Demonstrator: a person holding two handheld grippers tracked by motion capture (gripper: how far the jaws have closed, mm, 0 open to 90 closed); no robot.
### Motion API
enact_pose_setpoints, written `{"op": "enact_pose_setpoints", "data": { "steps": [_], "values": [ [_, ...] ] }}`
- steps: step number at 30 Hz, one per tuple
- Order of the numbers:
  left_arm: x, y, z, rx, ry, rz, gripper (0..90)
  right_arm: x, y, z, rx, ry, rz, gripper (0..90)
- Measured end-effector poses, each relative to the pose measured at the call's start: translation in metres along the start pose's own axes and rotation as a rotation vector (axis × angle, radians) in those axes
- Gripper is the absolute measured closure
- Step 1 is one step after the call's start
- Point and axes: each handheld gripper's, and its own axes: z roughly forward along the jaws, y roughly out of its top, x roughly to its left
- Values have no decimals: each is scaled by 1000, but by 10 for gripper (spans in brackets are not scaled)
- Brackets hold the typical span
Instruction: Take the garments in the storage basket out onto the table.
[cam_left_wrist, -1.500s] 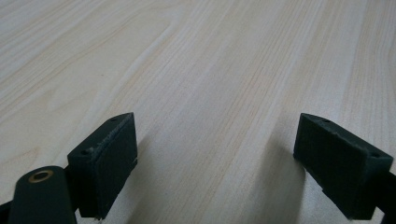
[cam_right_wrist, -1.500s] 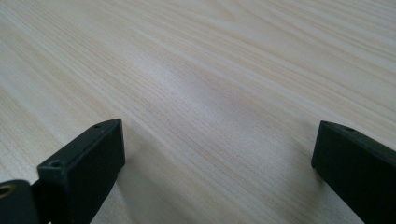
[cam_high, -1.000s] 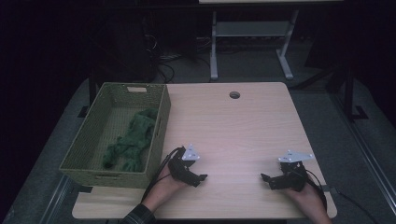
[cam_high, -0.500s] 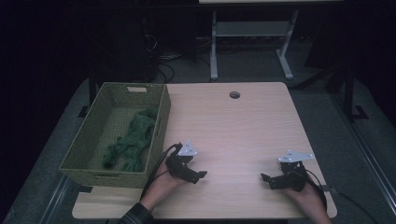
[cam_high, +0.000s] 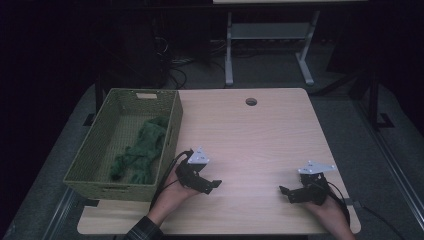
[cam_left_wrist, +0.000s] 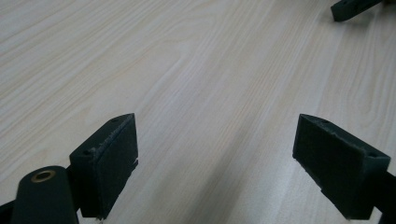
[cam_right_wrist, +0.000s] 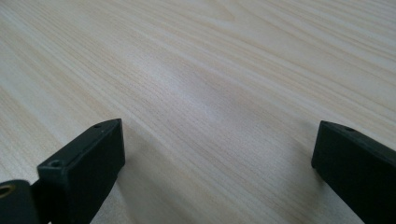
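The tabletop (cam_high: 260, 135) is the biggest thing here, a pale wood top with a small round hole (cam_high: 251, 101) near its far edge, at about 12 o'clock.

Next in size is the green woven basket (cam_high: 95, 165). It is sitting on the left part of the tabletop, at about 9 o'clock.

Inside the basket a green cloth (cam_high: 142, 150) is lying in a crumpled strip, closer to the basket's right wall.

The left gripper (cam_high: 212, 184) is sitting at about 7 o'clock, just beside the basket's near right corner. A hand (cam_high: 172, 197) is holding it low over the wood. In the left gripper view its 2 black jaws are standing wide apart, with only bare wood between them, and the tip of the other gripper is peeking in at the top right corner.

The right gripper (cam_high: 284, 192) is sitting at about 5 o'clock, well apart from the left one, and is pointing toward it. In the right gripper view its 2 jaws are also standing wide apart and are gripping nothing.
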Motion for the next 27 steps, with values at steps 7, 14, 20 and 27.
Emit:
{"op": "enact_pose_setpoints", "data": {
  "steps": [7, 14, 20, 27],
  "values": [
    [-1, 6, -6, -11, -5, -7, 136, 0, 0, 0, 0, 0, 0, 24],
    [-1, 12, -13, -17, -12, 2, 136, 0, 0, 0, 1, 0, 1, 24],
    [0, 16, -17, -31, -16, -5, 136, 0, 0, 0, 1, 0, 1, 24],
    [-1, 21, -21, -32, -23, -5, 135, 0, 0, 0, 3, 0, 5, 24]
  ]
}}
